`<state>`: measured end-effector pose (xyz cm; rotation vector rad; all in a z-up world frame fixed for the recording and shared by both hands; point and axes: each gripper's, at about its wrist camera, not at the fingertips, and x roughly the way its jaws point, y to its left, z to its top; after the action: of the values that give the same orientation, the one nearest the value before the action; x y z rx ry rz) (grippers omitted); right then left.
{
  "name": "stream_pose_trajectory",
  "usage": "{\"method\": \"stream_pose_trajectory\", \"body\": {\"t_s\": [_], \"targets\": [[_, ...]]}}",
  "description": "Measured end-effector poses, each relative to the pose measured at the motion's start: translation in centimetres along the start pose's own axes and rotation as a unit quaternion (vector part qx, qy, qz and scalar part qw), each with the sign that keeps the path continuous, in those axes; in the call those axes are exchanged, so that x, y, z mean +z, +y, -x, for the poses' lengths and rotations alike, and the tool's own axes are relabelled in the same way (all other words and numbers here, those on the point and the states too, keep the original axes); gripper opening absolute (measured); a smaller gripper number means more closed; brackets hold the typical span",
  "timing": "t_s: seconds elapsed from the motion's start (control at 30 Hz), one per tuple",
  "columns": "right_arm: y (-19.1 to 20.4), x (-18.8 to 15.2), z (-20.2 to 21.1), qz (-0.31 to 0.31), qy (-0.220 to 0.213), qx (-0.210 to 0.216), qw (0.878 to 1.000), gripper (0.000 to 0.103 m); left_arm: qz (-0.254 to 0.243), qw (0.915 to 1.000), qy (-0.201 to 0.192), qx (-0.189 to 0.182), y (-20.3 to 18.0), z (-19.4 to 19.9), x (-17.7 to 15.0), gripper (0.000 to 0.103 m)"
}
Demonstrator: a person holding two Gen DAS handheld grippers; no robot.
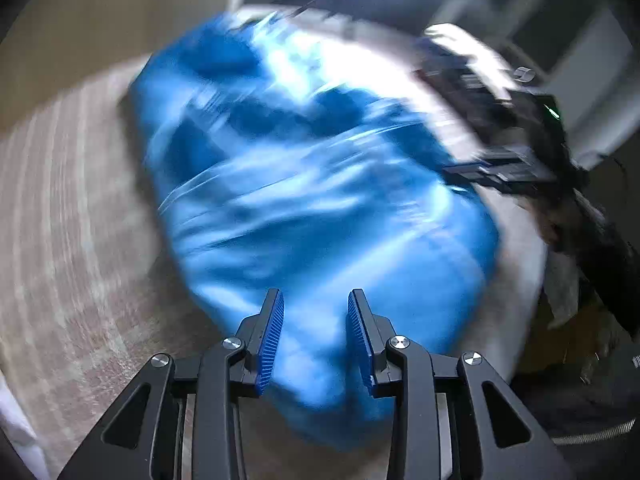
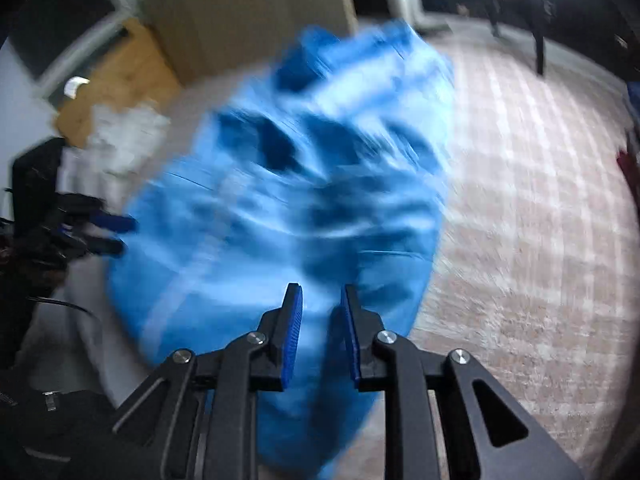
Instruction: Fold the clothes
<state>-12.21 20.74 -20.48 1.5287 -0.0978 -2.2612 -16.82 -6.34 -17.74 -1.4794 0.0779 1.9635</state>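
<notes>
The blue garment (image 1: 312,200) hangs in the air between the two grippers, over a pale patterned carpet (image 1: 72,240). Both pictures are strongly blurred, so the details of the cloth are hard to read.

In the left wrist view, the left gripper (image 1: 316,336) has a bunch of the blue cloth between its pads, and the jaws stand partly apart around this thick fold. It looks like a pinch on the cloth, though the blur does not let me be sure how firmly the pads press. In the right wrist view, the right gripper (image 2: 320,332) has its jaws closer together, also with blue cloth between them — this reads as a grip on another part of the same garment. Each gripper also shows at the edge of the other's view, near the side of the cloth.

As for the task, I judge it is at an early step. The garment is crumpled and full of deep wrinkles, it is not spread flat on any surface, and no clean fold line can be seen. What seems to be in hand is lifting or shaking the cloth out. Still left — laying it flat, smoothing it, and making the folds themselves. Some white cloth (image 2: 120,136) lies further off near a brown box (image 2: 120,76); whether it belongs to the task I cannot tell.
</notes>
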Motion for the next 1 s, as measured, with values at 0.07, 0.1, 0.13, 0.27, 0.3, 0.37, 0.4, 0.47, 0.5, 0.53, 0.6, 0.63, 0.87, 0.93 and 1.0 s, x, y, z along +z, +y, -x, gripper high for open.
{"method": "stream_pose_trajectory", "body": {"t_s": [0.07, 0.1, 0.13, 0.27, 0.3, 0.37, 0.4, 0.47, 0.5, 0.53, 0.6, 0.63, 0.87, 0.93, 1.0], "targets": [[-0.4, -0.1, 0.0, -0.001, -0.004, 0.002, 1.000, 0.017, 0.019, 0.9997, -0.014, -0.007, 0.9, 0.2, 0.3, 0.026], [-0.3, 0.1, 0.2, -0.001, 0.007, 0.000, 1.000, 0.017, 0.019, 0.9995, -0.024, -0.007, 0.8, 0.9, 0.5, 0.026], [-0.1, 0.2, 0.8, 0.003, 0.003, -0.003, 1.000, 0.018, 0.018, 0.9993, -0.033, -0.007, 0.8, 1.6, 0.8, 0.026], [0.7, 1.1, 2.6, 0.017, -0.039, 0.010, 0.999, 0.027, 0.000, 0.9978, -0.066, 0.000, 0.1, 2.2, 2.1, 0.044], [0.6, 1.5, 2.2, 0.016, -0.040, 0.005, 0.999, 0.039, -0.001, 0.9985, -0.054, 0.008, 0.2, 1.3, 2.3, 0.044], [0.1, 1.9, 0.4, 0.008, -0.012, -0.002, 1.000, 0.042, -0.003, 0.9994, -0.022, 0.026, 0.3, -0.6, 2.5, 0.039], [-0.1, 2.0, -0.5, 0.002, 0.011, 0.000, 1.000, 0.042, -0.007, 0.9994, -0.020, 0.026, 0.1, -0.5, 2.6, 0.040], [0.1, 2.5, 0.3, 0.005, 0.017, 0.004, 1.000, 0.042, -0.010, 0.9994, -0.016, 0.028, 0.1, 0.9, 3.1, 0.039], [0.1, 3.0, 1.4, 0.002, 0.019, 0.016, 1.000, 0.042, -0.010, 0.9994, -0.014, 0.029, 0.1, 1.8, 3.4, 0.039], [0.1, 3.5, 2.8, -0.002, 0.014, 0.028, 0.999, 0.042, -0.013, 0.9992, -0.017, 0.032, 0.2, 3.1, 3.8, 0.039], [0.0, 4.6, 6.1, -0.004, -0.008, 0.050, 0.999, 0.042, -0.028, 0.9976, -0.043, 0.045, 0.2, 6.7, 4.9, 0.039], [0.0, 5.4, 8.1, -0.003, -0.022, 0.058, 0.998, 0.042, -0.033, 0.9964, -0.056, 0.054, 0.3, 8.5, 5.5, 0.039], [0.1, 12.7, 17.5, 0.058, -0.112, 0.014, 0.992, 0.046, -0.071, 0.9827, -0.123, 0.118, 2.3, 14.6, 12.7, 0.047], [-0.1, 14.7, 17.8, 0.080, -0.126, -0.009, 0.989, 0.053, -0.082, 0.9832, -0.122, 0.109, 2.3, 13.9, 14.6, 0.054], [-0.4, 16.9, 15.9, 0.085, -0.117, -0.008, 0.989, 0.053, -0.094, 0.9850, -0.114, 0.090, 1.9, 12.2, 15.9, 0.057]]}}
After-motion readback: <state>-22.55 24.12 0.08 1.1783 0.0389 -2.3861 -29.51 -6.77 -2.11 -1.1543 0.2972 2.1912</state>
